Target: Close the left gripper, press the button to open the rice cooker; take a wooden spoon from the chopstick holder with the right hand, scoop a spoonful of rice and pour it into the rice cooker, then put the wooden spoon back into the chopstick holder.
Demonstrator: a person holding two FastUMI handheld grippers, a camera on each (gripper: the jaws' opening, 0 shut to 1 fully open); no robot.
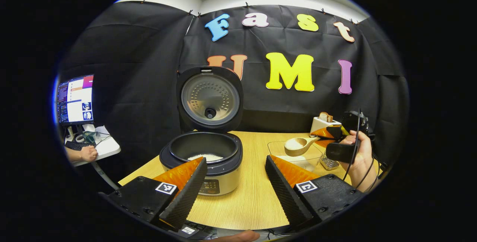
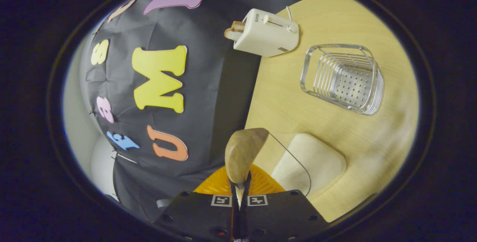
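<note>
In the left gripper view, we see the left gripper (image 1: 235, 175) with its jaws spread apart, holding nothing, above the near edge of the wooden table (image 1: 253, 197). Just beyond stands the rice cooker (image 1: 203, 160), lid raised upright, white rice in its dark pot. Farther right, the right gripper (image 1: 326, 133) clamps the handle of the wooden spoon (image 1: 298, 145), its bowl heaped with rice above the clear rice container (image 1: 298, 156). In the right gripper view, the empty wire chopstick holder (image 2: 344, 79) and a white toaster (image 2: 266, 33) stand toward the far edge.
</note>
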